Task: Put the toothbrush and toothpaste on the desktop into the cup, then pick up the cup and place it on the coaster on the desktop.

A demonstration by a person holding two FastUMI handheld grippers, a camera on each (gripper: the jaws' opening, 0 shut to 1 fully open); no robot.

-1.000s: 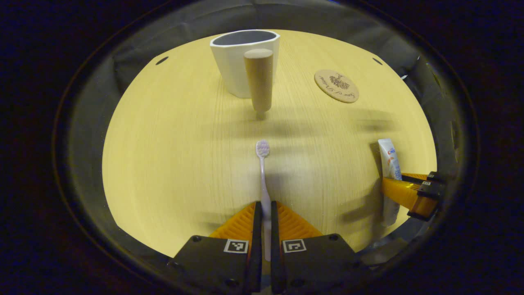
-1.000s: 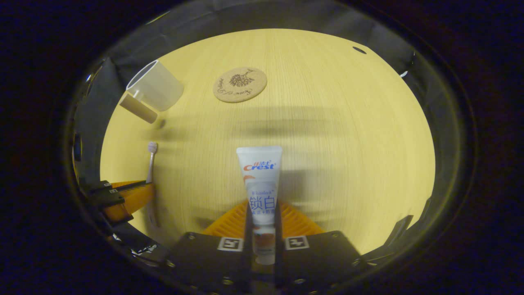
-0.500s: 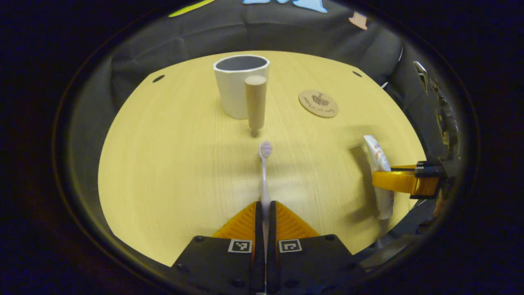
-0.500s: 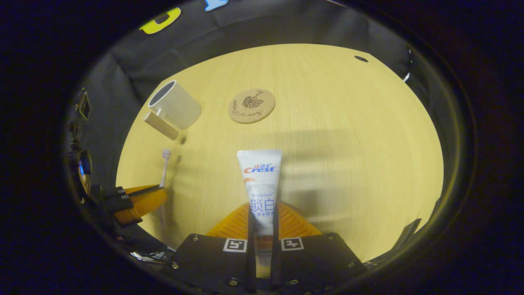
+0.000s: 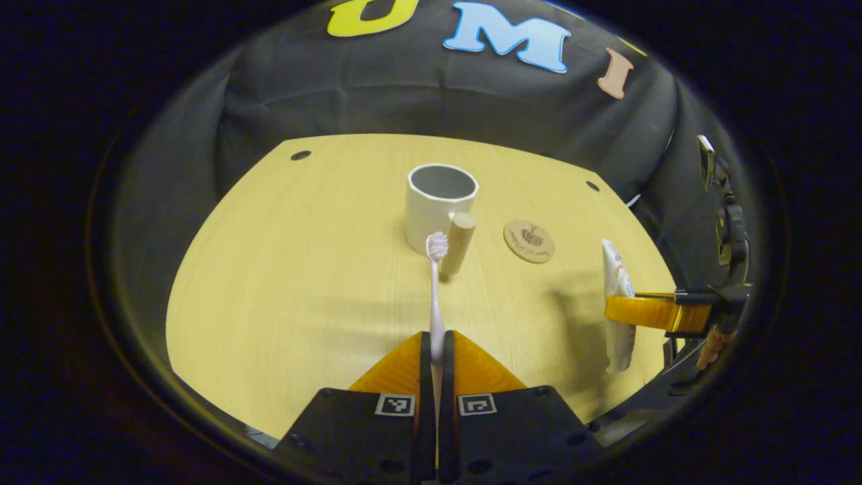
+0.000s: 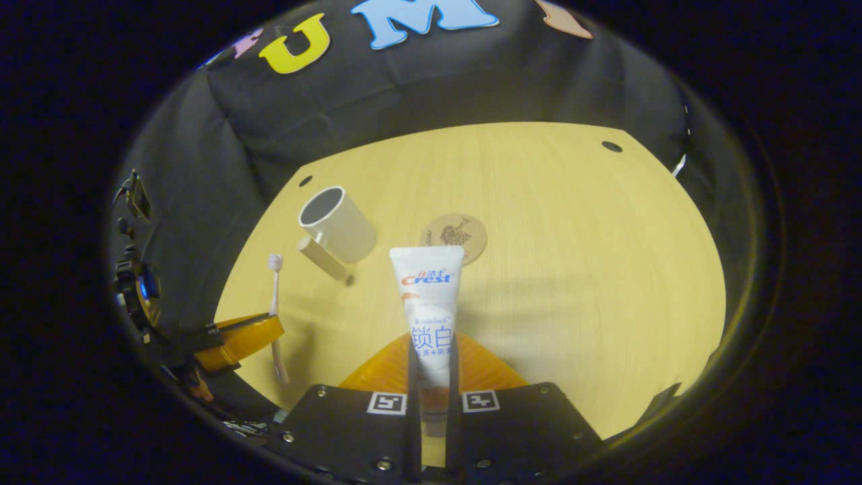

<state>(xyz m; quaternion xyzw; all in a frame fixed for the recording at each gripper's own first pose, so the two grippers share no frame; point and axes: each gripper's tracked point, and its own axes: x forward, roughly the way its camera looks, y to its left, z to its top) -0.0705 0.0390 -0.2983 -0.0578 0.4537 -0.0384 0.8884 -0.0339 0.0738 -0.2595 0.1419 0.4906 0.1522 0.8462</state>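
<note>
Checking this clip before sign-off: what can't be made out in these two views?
- Toothbrush handle end: left gripper view, hidden between the left gripper fingers.
- Toothpaste cap end: right gripper view, sunk between the right gripper fingers.
- Cup inside: both views, too dark.
- Coaster print: too small.

A pale wooden desktop [image 5: 283, 269] stands before the creased black cloth wall [image 5: 377, 87].
</note>
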